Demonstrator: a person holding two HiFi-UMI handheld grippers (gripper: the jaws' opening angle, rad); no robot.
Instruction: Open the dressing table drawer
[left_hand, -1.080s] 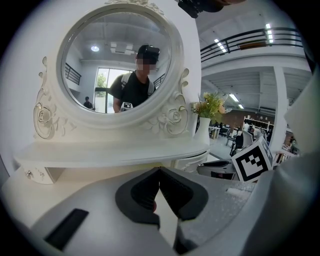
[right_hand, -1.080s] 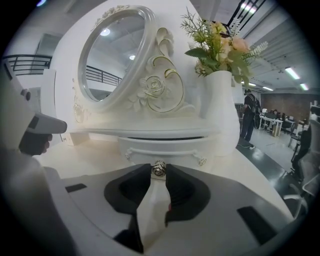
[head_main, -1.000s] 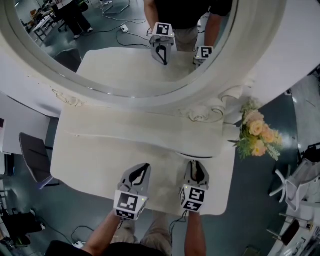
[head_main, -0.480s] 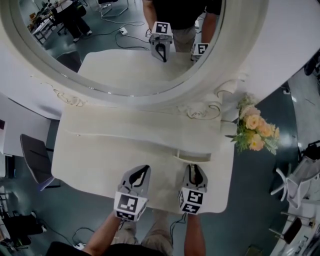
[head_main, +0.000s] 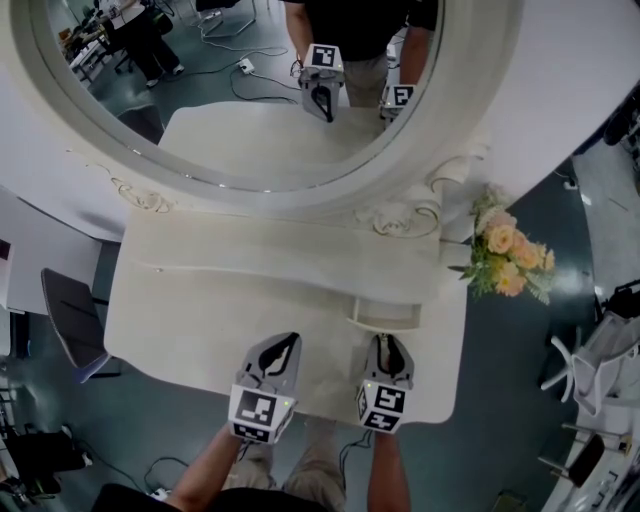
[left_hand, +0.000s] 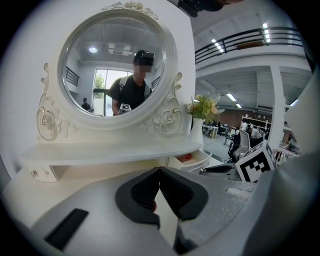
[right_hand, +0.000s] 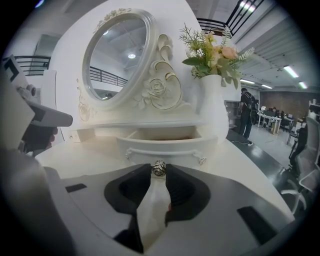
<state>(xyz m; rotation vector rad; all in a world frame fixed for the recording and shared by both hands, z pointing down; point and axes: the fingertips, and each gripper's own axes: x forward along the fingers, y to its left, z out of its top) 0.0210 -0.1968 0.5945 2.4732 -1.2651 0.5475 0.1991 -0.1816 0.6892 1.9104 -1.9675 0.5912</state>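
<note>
A white dressing table (head_main: 200, 310) stands below an oval mirror (head_main: 240, 90). Its small right drawer (head_main: 386, 317) is pulled partly out from under the shelf; the right gripper view shows the drawer (right_hand: 165, 142) open at the top. My right gripper (head_main: 389, 347) is shut on the drawer's metal knob (right_hand: 159, 168), which sits between its fingertips. To its left, over the tabletop, my left gripper (head_main: 280, 350) is shut with nothing in it. The left gripper view shows the open drawer (left_hand: 197, 161) off to the right.
A white vase of peach flowers (head_main: 505, 258) stands at the table's right end, beside the drawer. A second small drawer (left_hand: 42, 172) sits shut under the shelf's left end. A chair (head_main: 68, 318) stands on the floor left of the table.
The right drawer has slid further out toward me, with my right gripper still on its knob and drawn back a little. The left gripper has stayed in place.
</note>
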